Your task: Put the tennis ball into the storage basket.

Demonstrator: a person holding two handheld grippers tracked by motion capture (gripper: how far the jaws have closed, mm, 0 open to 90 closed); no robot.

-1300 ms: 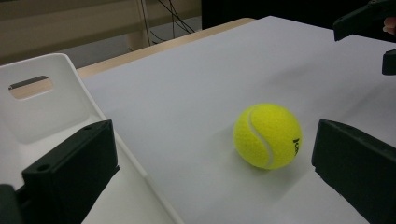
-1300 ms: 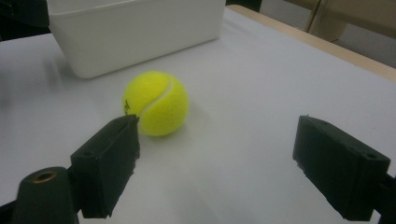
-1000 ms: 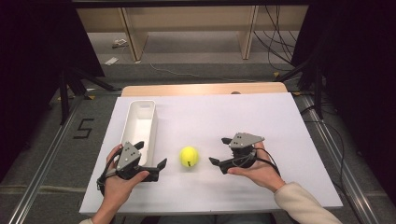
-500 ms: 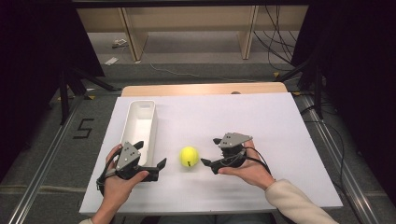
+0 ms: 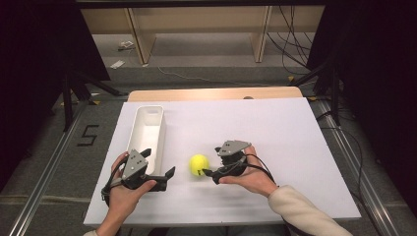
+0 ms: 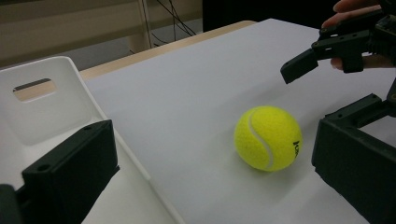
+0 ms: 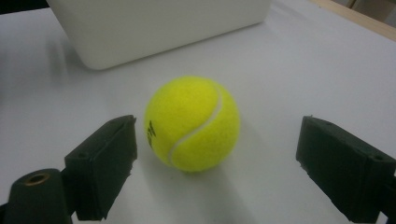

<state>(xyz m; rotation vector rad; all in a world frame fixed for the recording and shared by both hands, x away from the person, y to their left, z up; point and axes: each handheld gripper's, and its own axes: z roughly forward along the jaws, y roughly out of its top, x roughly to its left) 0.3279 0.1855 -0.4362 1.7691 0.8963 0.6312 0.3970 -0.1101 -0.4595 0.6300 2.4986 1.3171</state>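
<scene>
A yellow tennis ball (image 5: 199, 164) lies on the white tabletop (image 5: 275, 128). My right gripper (image 5: 210, 161) sits just right of it, open, its jaws pointing left at the ball. In the right gripper view the ball (image 7: 192, 122) rests between the two spread jaws of my right gripper (image 7: 224, 170), touching neither. My left gripper (image 5: 160, 164) is left of the ball, open and holding nothing. In the left gripper view the ball (image 6: 267, 137) sits near the right jaw of my left gripper (image 6: 210, 163), with the right gripper (image 6: 322, 51) beyond it.
A long white bin (image 5: 146, 132) stands at the left of the table, close behind the left gripper; its end wall with a handle slot (image 6: 42, 107) and its side (image 7: 154, 28) are near. A wooden edge (image 5: 211, 93) runs along the table's far side.
My right gripper has moved left until its open jaws flank the ball. The left gripper and the ball have stayed put.
</scene>
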